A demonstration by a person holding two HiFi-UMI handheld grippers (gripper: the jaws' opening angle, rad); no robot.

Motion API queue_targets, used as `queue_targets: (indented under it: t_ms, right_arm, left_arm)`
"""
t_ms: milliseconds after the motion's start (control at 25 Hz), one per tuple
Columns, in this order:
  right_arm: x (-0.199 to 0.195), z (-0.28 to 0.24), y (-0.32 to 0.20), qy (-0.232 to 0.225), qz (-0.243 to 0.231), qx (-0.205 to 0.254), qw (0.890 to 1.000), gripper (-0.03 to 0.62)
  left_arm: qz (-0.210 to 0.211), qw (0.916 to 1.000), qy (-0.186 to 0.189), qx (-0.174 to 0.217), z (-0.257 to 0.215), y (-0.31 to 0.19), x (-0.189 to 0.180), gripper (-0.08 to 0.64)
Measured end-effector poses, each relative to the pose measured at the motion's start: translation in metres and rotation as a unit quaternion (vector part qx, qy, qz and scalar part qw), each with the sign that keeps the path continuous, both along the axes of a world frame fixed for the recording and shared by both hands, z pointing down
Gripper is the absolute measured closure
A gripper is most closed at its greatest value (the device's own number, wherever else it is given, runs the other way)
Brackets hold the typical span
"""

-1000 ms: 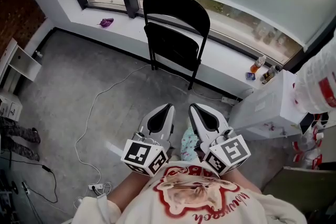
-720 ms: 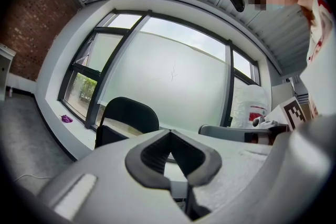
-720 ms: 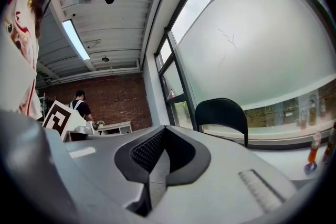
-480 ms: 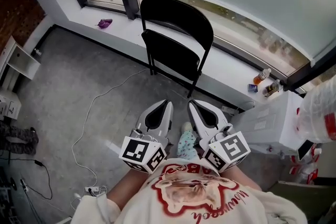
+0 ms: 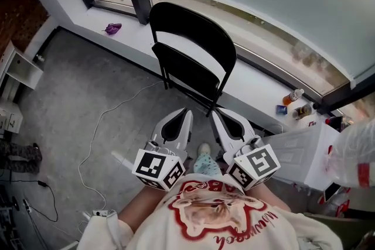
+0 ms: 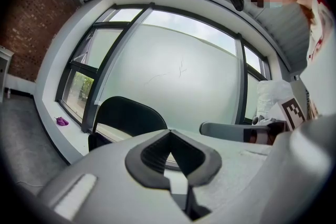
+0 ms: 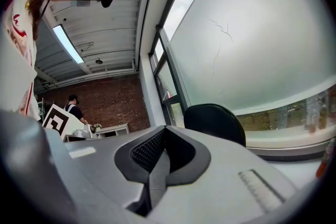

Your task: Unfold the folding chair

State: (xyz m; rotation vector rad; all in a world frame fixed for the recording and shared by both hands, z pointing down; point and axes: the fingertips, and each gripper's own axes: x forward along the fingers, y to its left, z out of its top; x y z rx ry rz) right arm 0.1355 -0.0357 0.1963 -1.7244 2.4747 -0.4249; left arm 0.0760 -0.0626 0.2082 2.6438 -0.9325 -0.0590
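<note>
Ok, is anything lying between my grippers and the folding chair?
Nothing: the head view shows only bare floor between the left gripper, the right gripper and the folding chair. A white cable lies off to the left.

One folding chair (image 5: 193, 61), two hand-held grippers (image 5: 186, 115) (image 5: 215, 116), two bottles (image 5: 291, 96) (image 5: 302, 109), one purple scrap (image 5: 112, 27).
</note>
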Motion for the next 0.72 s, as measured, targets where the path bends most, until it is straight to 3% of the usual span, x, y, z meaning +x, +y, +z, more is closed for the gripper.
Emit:
queue_targets:
  t_ms: [720]
  right_arm:
    - [0.069,0.009,-0.093,0.002,-0.026,-0.01,1.0,0.568]
  left_arm:
    - [-0.007,1.0,0.001,0.002,0.003,-0.091,0.079,0.559]
